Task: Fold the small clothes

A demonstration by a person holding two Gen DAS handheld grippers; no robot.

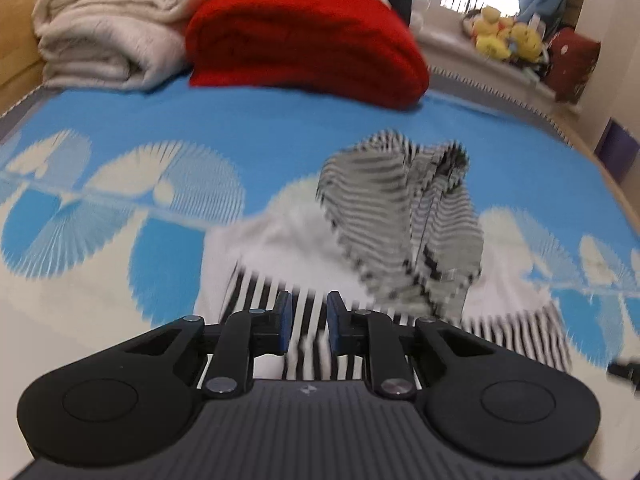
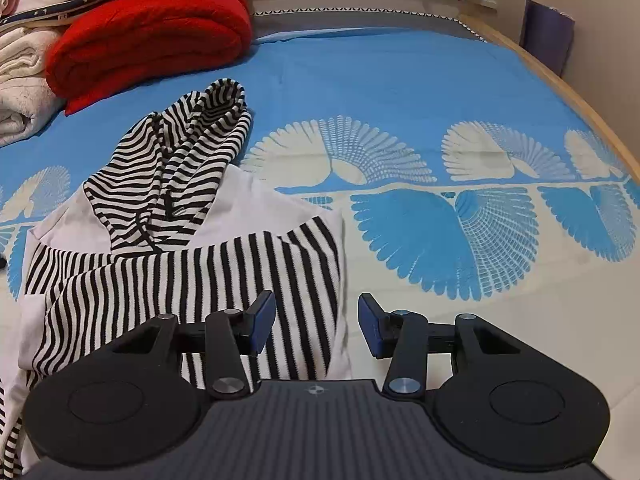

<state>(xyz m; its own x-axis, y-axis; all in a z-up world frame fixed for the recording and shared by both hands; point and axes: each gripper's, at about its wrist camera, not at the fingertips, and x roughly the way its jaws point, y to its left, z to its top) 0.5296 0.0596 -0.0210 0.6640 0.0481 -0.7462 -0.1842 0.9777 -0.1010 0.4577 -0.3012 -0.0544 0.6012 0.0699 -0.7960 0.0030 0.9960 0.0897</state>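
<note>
A small black-and-white striped garment with white panels [image 2: 208, 272] lies on the blue patterned bed sheet [image 2: 400, 92]. Its striped hood [image 2: 176, 168] is bunched on top. My right gripper [image 2: 317, 322] is open, its jaws wide apart over the garment's right edge, holding nothing. In the left wrist view the image is blurred by motion; the garment [image 1: 320, 240] lies ahead and my left gripper [image 1: 308, 322] hovers over its striped hem with a narrow gap between the pads and no cloth pinched.
A folded red blanket [image 2: 152, 32] and a cream blanket [image 2: 20, 84] lie at the head of the sheet, with other clothes on top. A wooden bed edge [image 2: 560, 80] runs along the right. Plush toys [image 1: 504, 36] sit on a ledge beyond.
</note>
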